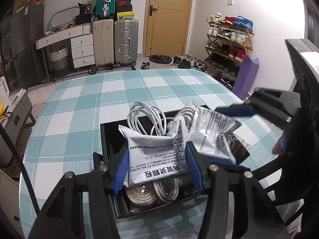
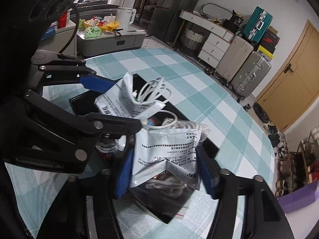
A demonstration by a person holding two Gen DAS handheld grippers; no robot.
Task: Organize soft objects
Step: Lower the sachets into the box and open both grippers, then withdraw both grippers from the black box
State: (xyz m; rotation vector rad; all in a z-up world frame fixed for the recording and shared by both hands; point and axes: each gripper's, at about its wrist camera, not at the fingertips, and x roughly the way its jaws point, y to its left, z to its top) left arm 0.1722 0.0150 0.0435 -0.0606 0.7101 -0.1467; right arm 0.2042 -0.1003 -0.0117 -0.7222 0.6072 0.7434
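The black box [image 1: 111,139] on the checked desk [image 1: 79,103] is mostly hidden under cables [image 1: 147,119]. Left fingers [image 1: 121,171] grip one sachet [image 1: 157,159]; right fingers [image 2: 205,175] seemingly flank another sachet [image 2: 165,151] unclenched.

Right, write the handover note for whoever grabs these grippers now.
Left gripper: shut on one silver sachet, held upright over the black tray.
Right gripper: jaws open, second sachet between them, pads apparently off it.
Done: white cables lie coiled in the tray.
Left to do: probably settle both sachets in the tray, then pull the grippers clear.
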